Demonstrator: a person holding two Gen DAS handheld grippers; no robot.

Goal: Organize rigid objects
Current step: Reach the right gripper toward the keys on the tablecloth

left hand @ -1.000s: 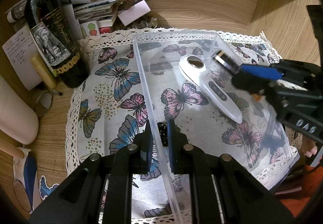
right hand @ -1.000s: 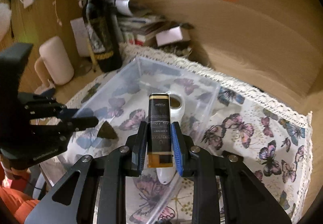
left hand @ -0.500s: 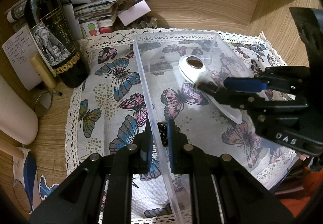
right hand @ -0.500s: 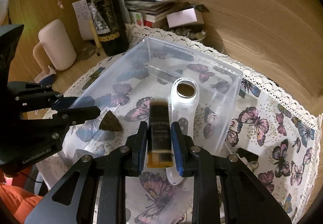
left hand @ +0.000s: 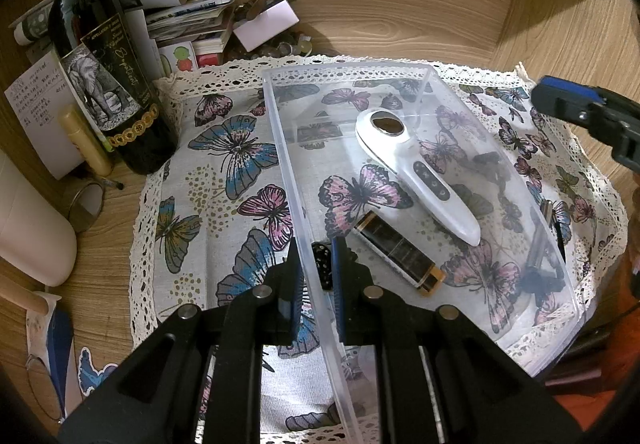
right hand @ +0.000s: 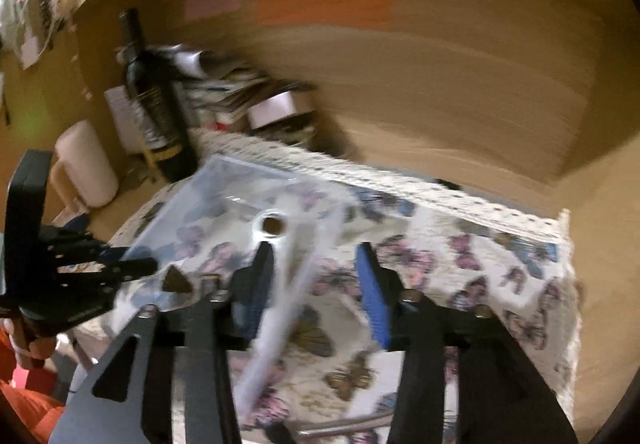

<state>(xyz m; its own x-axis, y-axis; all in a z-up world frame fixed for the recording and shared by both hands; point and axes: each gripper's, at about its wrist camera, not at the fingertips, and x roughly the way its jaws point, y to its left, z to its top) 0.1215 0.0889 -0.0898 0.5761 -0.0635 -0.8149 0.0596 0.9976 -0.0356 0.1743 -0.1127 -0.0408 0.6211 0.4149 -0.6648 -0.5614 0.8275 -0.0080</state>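
Note:
A clear plastic bin (left hand: 424, 76) sits on a butterfly cloth (left hand: 224, 180). Inside lie a white handheld device (left hand: 424, 180) and a dark rectangular lighter with a gold end (left hand: 400, 252). My left gripper (left hand: 316, 268) is shut on the bin's near wall, beside a small black dotted object (left hand: 322, 264). My right gripper (right hand: 316, 292) is open and empty, above the bin's right side; it shows at the right edge of the left wrist view (left hand: 580, 112). The right wrist view is blurred; the white device (right hand: 280, 244) and bin (right hand: 224, 180) show there.
A dark wine bottle (left hand: 104, 84) stands at the cloth's left corner, with stacked papers and small boxes (left hand: 200, 24) behind it against the wooden wall. A cream cylinder (left hand: 28, 228) lies at far left. A dark pen-like object (left hand: 556, 228) lies outside the bin's right wall.
My right gripper lowered the lighter into the bin, opened and let it go, then pulled back up and to the right. My left gripper kept its hold on the bin wall.

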